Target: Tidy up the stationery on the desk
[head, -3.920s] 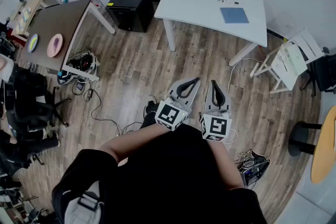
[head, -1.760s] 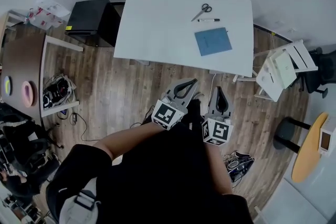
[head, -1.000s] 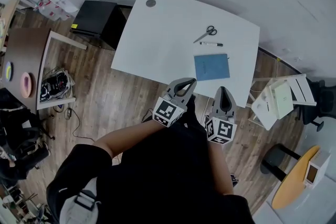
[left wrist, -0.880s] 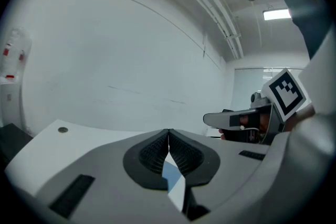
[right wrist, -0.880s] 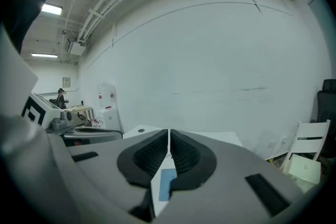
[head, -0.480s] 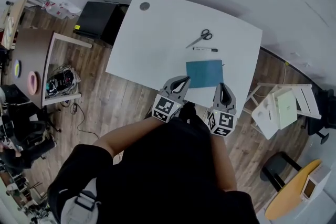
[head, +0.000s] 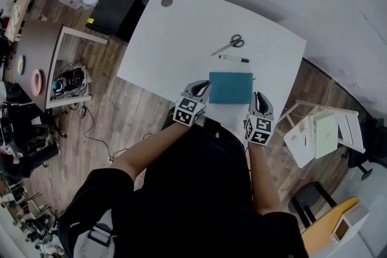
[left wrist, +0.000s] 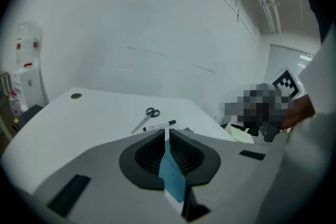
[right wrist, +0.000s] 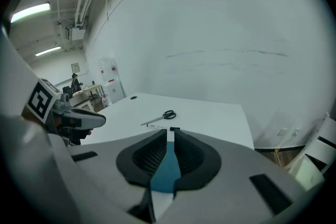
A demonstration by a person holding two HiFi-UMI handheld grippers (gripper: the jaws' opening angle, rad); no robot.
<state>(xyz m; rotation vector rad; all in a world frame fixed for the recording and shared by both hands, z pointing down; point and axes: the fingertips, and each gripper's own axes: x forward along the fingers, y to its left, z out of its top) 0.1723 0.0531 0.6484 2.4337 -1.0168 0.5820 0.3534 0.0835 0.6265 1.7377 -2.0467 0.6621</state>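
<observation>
Both claws are clenched and empty: your left claw (head: pixel 204 86) and right claw (head: pixel 260 96) flank the teal rectangular notebook (head: pixel 230 87) at the white table's (head: pixel 175 39) lower edge, likely lining up on it. The black-handled scissors (head: pixel 229 44) and white marker pen (head: pixel 233 59) lie just above.

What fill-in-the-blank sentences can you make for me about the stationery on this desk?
1. The pen lies between the scissors and the teal ____.
2. The handles of the scissors are ____.
3. The top of the desk is ____.
Missing words: notebook; black; white.
</observation>
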